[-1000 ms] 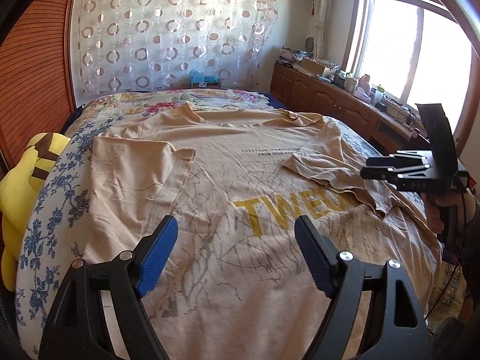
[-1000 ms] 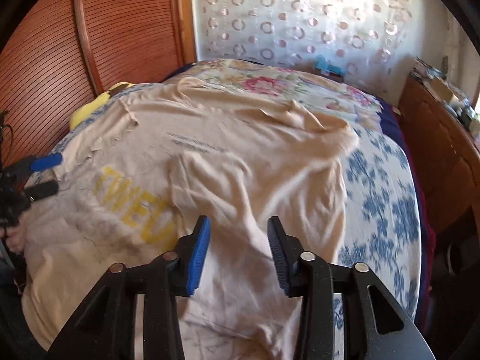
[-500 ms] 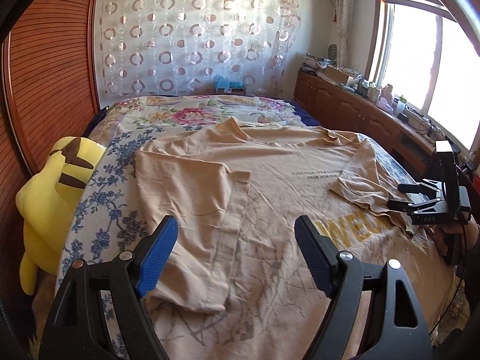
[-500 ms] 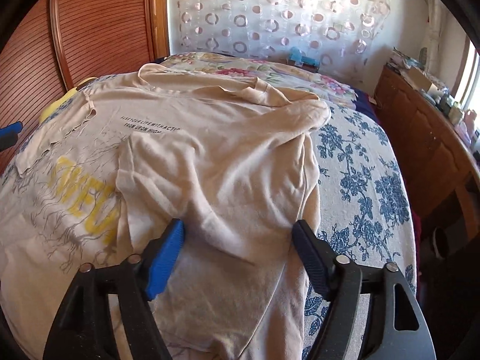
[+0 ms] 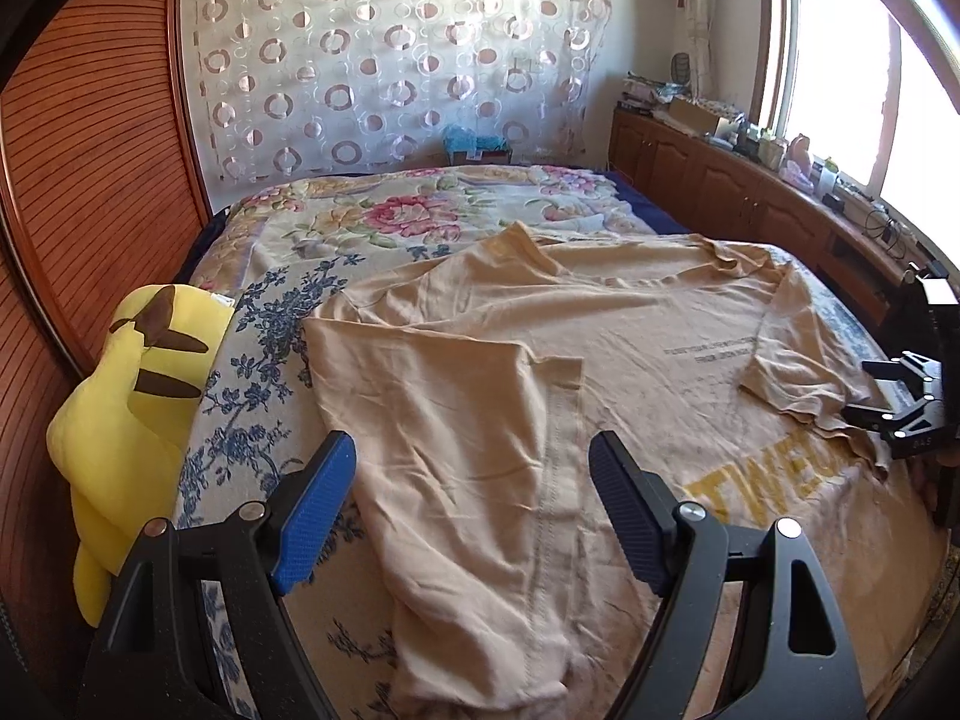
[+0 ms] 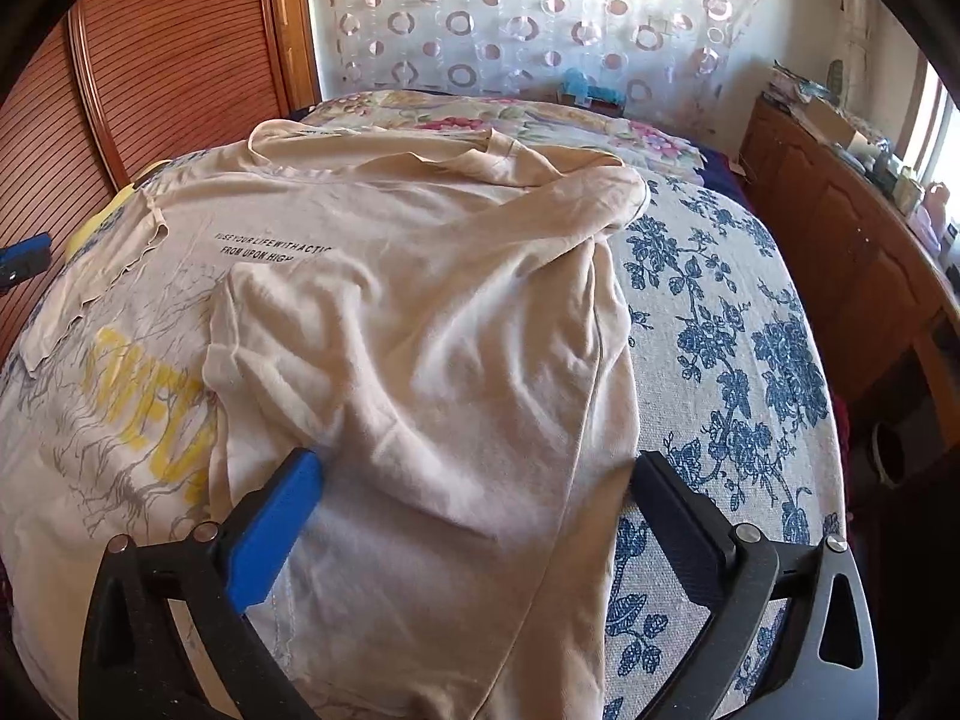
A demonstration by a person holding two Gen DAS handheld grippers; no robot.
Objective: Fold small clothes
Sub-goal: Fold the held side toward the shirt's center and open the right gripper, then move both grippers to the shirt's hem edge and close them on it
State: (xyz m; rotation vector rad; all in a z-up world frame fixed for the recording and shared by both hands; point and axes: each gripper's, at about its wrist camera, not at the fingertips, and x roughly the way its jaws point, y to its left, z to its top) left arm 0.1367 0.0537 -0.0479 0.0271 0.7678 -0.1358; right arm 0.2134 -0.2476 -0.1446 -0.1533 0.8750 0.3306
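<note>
Here, a beige T-shirt [image 5: 630, 324] lies spread on the floral bedspread [image 6: 720, 312], both sides folded inward; the left gripper [image 5: 471, 504] and right gripper [image 6: 474, 516] hover wide apart, empty.

A yellow plush toy [image 5: 129, 414] lies at nine o'clock on the bed's edge, touching the blue-flowered bedspread [image 5: 264, 348]. Behind it runs a slatted wooden panel [image 5: 90, 180]. At twelve o'clock hangs a circle-patterned curtain [image 5: 390, 54]. A cluttered wooden cabinet [image 5: 738, 180] stands at two o'clock beneath the bright window [image 5: 840, 72].
</note>
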